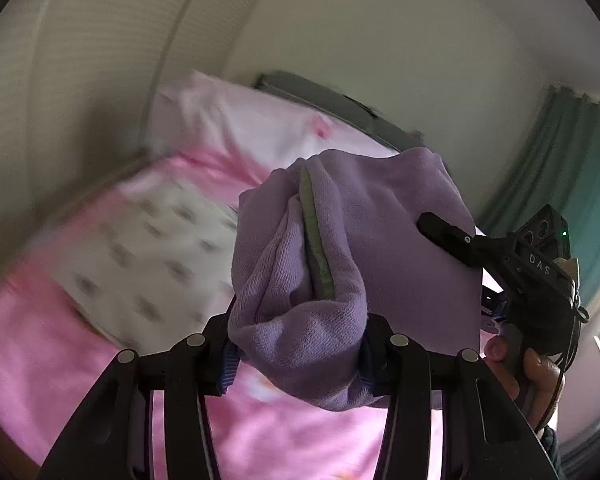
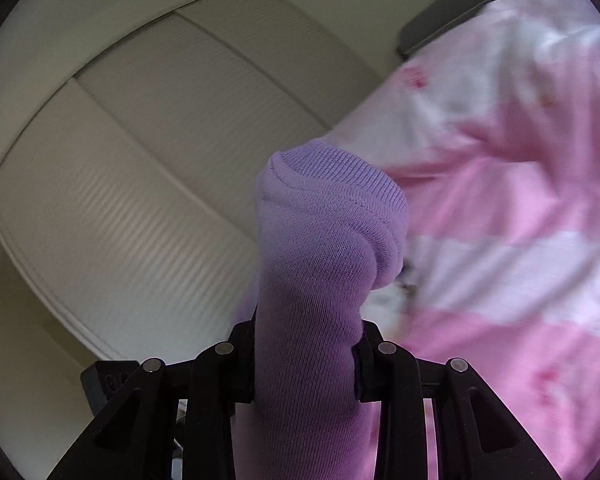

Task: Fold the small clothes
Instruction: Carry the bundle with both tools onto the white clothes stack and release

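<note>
We lose our jaws' pads beneath the bunched lilac garment (image 1: 300,280); beyond the jaws the pink bed (image 1: 100,360) smears with blur, its white patterned cloth (image 1: 148,248) unreadable.

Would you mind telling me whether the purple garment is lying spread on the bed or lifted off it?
Lifted: the purple garment hangs bunched between both grippers' fingers, above the pink bed.

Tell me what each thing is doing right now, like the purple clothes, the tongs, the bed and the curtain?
Purple garment: bunched, lifted off the bed, held by both tongs.
Left tongs: shut on a wad of the purple garment.
Right tongs: shut on a ribbed edge of the purple garment.
Pink bedsheet: spread out, rumpled.
Patterned white cloth: lying flat on the bed.
Green curtain: hanging, drawn to one side.
</note>
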